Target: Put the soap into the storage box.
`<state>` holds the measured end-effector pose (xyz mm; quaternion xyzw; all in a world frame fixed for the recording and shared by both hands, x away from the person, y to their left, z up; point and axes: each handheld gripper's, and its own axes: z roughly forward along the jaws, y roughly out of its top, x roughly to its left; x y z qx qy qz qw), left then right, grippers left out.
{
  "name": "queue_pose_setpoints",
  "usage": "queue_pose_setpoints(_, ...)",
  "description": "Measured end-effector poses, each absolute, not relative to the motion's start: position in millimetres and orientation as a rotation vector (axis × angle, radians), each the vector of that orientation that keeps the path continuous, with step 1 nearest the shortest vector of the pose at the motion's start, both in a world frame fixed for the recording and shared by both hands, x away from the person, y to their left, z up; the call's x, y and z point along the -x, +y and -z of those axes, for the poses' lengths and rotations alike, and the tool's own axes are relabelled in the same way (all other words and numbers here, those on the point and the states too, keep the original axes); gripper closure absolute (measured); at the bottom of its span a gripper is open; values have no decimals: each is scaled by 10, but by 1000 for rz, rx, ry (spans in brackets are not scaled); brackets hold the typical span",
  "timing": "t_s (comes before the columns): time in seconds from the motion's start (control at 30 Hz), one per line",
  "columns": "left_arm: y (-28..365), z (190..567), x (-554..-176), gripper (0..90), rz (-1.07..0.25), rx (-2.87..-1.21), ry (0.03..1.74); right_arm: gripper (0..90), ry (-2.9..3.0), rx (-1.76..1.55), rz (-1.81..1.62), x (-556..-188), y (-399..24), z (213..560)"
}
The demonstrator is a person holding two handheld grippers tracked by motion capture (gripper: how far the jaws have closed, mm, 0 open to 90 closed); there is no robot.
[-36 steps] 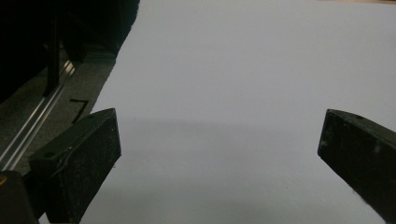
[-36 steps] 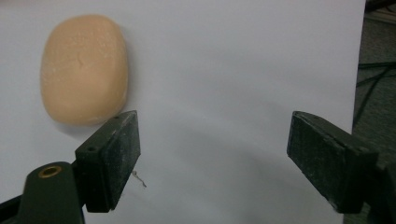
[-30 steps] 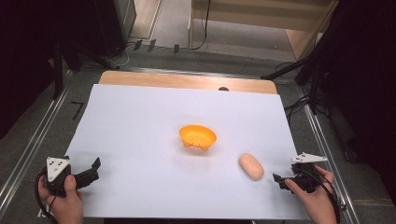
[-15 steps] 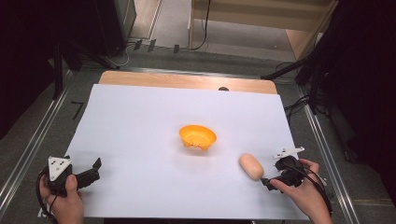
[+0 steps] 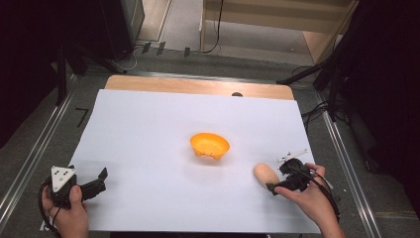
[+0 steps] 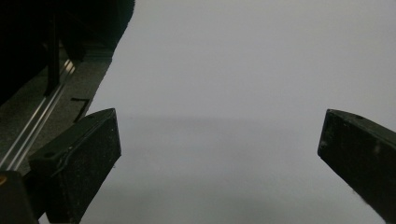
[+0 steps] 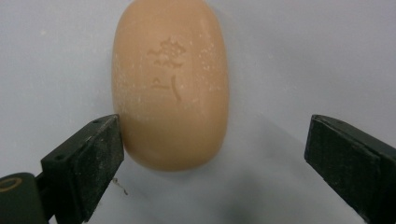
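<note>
My left gripper [image 5: 96,182] rests wide open and empty on the white paper sheet [image 5: 148,129]; centre, the orange plastic bowl [image 5: 210,145] sits empty; my right gripper [image 7: 212,154], jaws spread, straddles the peach oval soap bar [image 7: 170,84], not yet grasped.

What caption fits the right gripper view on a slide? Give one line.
Right gripper open, its black jaws flanking the near end of a peach oval soap bar lying on the white sheet.

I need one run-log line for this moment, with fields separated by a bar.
right gripper: open, jaws around near end of soap bar | left gripper: open, idle | orange bowl: mid-table
</note>
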<state>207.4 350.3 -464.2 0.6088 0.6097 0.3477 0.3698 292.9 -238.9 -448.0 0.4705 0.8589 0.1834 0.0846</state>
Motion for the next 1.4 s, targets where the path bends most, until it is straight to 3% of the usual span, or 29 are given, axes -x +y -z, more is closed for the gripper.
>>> queue_pose_setpoints(0.53, 3506, 4642, -2075, 0, -889, -1563, 1565, 139, 2554, -1449, -513, -3081, -2151, 4534)
queue_pose_setpoints(0.67, 3509, 4641, -2074, 0, -887, -1564, 1565, 282, 2572, -1456, -510, -3095, -2112, 4555)
queue_pose_setpoints(0.83, 3512, 4640, -2073, 0, -885, -1566, 1566, 322, 2557, -1469, -487, -3099, -2084, 4555)
queue_pose_setpoints(1.4, 3502, 4644, -2077, 0, -892, -1567, 1563, 319, 2525, -1542, -420, -3108, -2038, 4552)
